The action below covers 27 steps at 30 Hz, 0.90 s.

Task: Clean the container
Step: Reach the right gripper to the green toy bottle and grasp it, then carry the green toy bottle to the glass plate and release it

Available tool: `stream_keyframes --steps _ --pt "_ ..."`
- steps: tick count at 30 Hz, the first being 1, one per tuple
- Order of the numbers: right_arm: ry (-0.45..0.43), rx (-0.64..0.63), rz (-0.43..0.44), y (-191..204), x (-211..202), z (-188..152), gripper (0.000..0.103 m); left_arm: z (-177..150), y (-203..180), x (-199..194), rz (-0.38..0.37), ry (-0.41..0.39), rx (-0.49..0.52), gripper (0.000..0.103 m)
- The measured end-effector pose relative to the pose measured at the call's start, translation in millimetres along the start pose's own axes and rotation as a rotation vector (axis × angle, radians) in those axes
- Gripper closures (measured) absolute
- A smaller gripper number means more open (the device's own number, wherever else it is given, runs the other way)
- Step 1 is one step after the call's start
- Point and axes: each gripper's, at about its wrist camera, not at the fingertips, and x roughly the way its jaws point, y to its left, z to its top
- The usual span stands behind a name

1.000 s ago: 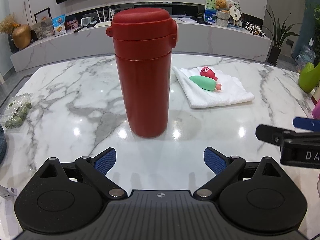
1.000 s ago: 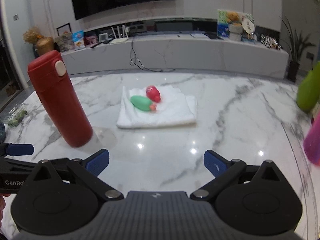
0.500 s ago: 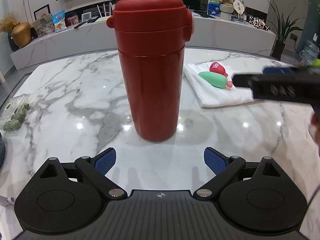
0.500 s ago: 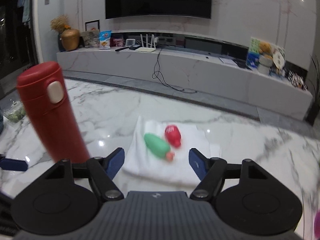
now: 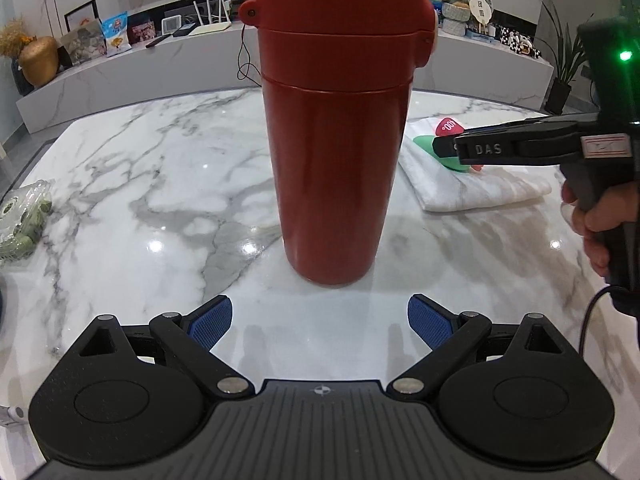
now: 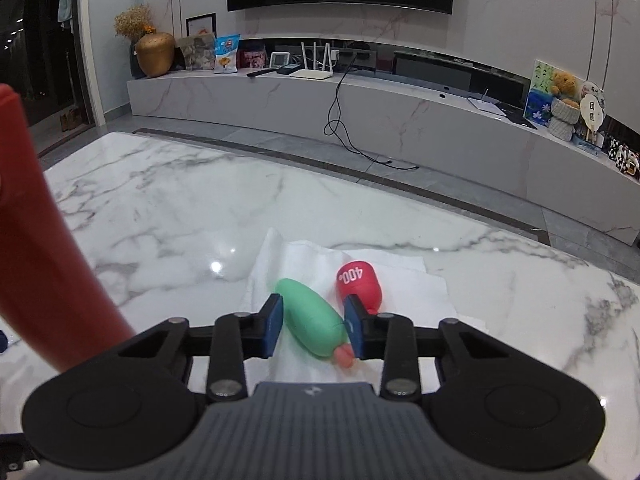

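Note:
A tall red flask (image 5: 336,152) with its lid shut stands upright on the marble table (image 5: 140,160). My left gripper (image 5: 320,322) is open just in front of its base, not touching it. On a folded white towel (image 6: 412,292) lie a green carrot-shaped piece (image 6: 312,316) and a red piece marked 400 (image 6: 358,284). My right gripper (image 6: 314,330) is over the towel with its jaws closing. The green piece lies between the pads, which are close to its sides. In the left wrist view the right gripper (image 5: 444,147) reaches in from the right, held by a hand (image 5: 604,216).
A clear plastic pack of greens (image 5: 20,220) lies at the table's left edge. The flask (image 6: 36,240) rises close on the left of the right wrist view. Beyond the table's far edge runs a long marble bench (image 6: 400,120) with ornaments.
The right gripper swung leftward over the towel and its jaws narrowed around the green piece. The flask now looms larger and nearer in the left wrist view.

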Motion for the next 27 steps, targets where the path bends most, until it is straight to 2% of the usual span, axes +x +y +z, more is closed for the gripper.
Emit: stream_keyframes --steps 8,13,20,27 --pt "0.028 0.015 0.022 -0.5 7.5 -6.4 0.071 0.7 -1.6 2.2 -0.006 0.009 0.000 0.007" --pt "0.034 0.041 0.030 -2.0 -3.1 -4.9 0.072 1.1 -1.2 1.2 -0.002 0.003 -0.004 0.007" --pt "0.011 0.061 -0.010 -0.5 -59.2 -7.6 0.072 3.8 -0.7 -5.7 -0.014 -0.019 -0.016 0.007" --pt "-0.005 0.185 -0.132 -19.5 -139.4 -43.9 0.072 3.4 -1.7 -12.8 -0.016 -0.038 -0.017 0.007"
